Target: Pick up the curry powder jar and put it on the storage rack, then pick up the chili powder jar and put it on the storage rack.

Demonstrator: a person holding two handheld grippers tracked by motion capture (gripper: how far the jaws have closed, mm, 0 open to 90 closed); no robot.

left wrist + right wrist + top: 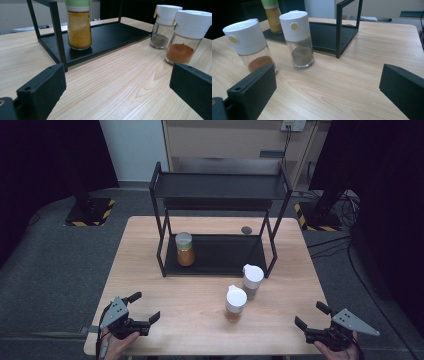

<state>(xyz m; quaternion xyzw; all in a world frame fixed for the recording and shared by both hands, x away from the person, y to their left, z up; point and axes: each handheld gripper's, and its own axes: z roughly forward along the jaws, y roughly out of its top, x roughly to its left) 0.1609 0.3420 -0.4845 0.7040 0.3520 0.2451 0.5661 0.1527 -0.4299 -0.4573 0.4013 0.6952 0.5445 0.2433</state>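
A green-capped jar of yellow powder (185,249) (78,26) (272,17) stands on the lower shelf of a black two-tier rack (220,257) (112,35) (324,35), at its left. Two white-capped jars stand on the wooden table in front of the rack: one with grey powder (252,280) (163,26) (298,38), one with red-brown powder (235,303) (188,36) (249,46). My left gripper (147,307) (117,96) rests open near the front left edge. My right gripper (312,315) (327,93) rests open at the front right. Neither holds anything.
The rack's upper shelf (220,186) is bare. A small dark disc (246,230) lies on the table behind the rack. Black stands with yellow-striped bases (90,211) sit on the floor beyond the table (165,305).
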